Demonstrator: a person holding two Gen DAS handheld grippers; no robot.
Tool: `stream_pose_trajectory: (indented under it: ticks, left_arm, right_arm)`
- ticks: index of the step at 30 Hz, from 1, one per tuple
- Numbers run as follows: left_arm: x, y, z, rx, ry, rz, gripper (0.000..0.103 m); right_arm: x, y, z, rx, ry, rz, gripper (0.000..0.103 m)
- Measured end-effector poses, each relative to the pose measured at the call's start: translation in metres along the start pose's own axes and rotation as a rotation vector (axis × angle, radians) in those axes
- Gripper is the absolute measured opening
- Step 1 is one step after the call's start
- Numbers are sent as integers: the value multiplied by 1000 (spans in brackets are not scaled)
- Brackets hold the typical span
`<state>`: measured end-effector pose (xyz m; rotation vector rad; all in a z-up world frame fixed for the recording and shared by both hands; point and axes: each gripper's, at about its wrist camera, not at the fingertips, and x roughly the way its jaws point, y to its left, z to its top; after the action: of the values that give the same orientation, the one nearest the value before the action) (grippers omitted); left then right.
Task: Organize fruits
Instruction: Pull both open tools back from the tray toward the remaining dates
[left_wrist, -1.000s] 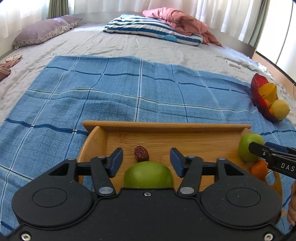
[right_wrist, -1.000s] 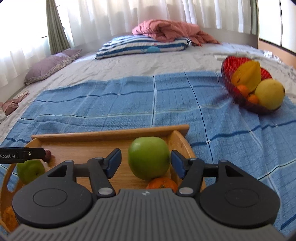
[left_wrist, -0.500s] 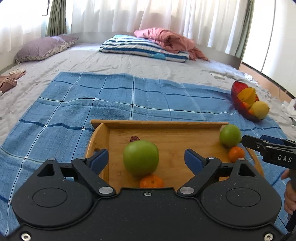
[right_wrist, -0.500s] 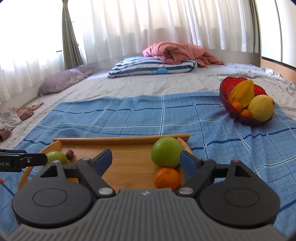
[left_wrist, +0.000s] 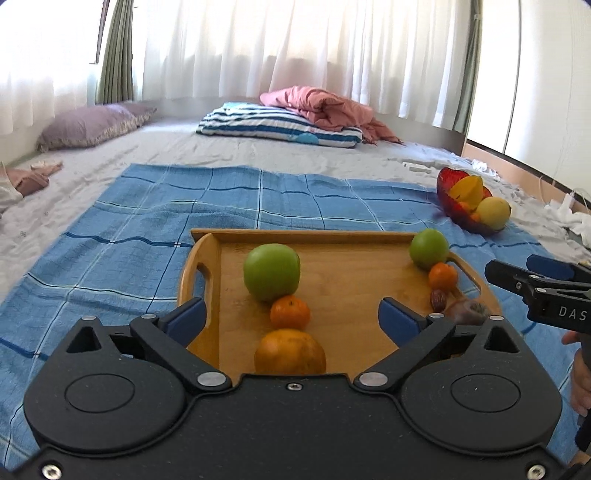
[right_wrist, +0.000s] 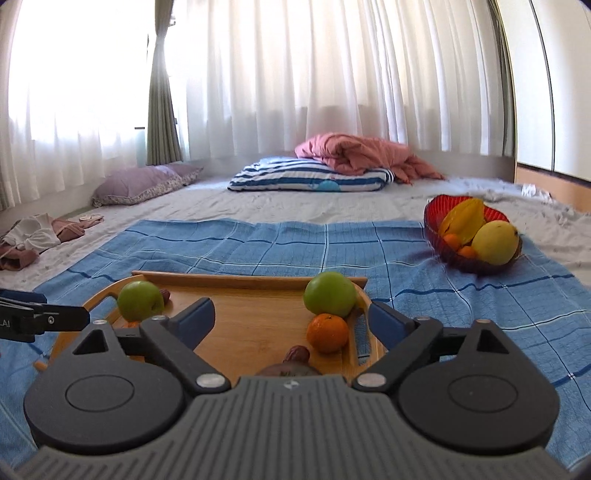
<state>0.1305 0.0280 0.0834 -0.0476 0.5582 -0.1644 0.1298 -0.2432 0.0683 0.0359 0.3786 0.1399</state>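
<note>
A wooden tray (left_wrist: 351, 288) (right_wrist: 251, 317) lies on a blue checked blanket. At its left end rest a green apple (left_wrist: 271, 271) (right_wrist: 139, 300), a small orange (left_wrist: 290, 312) and a bigger orange (left_wrist: 290, 352). At its right end rest a second green apple (left_wrist: 429, 248) (right_wrist: 330, 294), a small orange (left_wrist: 442, 276) (right_wrist: 327, 332), a brown date (left_wrist: 438, 299) (right_wrist: 296, 354) and a dark fruit (left_wrist: 467, 310). My left gripper (left_wrist: 291, 317) and right gripper (right_wrist: 291, 320) hover at the tray's near side. Both jaws are opening wide, with the pads touching nothing.
A red glass bowl (left_wrist: 448, 184) (right_wrist: 432, 210) with a starfruit, a yellow fruit and small oranges stands on the blanket's far right. Striped bedding, a pink quilt and a purple pillow lie farther back. Clothes lie at the left. A hand shows at the right edge in the left wrist view.
Both grippers have drawn back from the green apples, which stay on the tray. Both jaws have spread wider. More fruit at the tray's near side has come into view.
</note>
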Motion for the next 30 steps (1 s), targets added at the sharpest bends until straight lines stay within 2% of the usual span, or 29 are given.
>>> stream_pose_trajectory:
  ticks: [6, 15, 22, 26, 30]
  left_arm:
    - [-15, -4, -24, -17, -14, -7, 103]
    - [-19, -6, -61, -33, 5, 3, 103]
    - [-12, -9, -82, -33, 12, 37, 103]
    - [-7, -12, -92, -33, 22, 51, 103]
    - [-2, -15, -98, -29, 19, 68, 103]
  right_arm:
    - [-22, 12, -22, -40, -36, 5, 102]
    - [-39, 17, -57, -18, -39, -24, 103]
    - [-42, 15, -84, -18, -40, -95, 103]
    - [-43, 17, -92, -32, -58, -86, 103]
    - [-32, 21, -100, -38, -23, -96, 103]
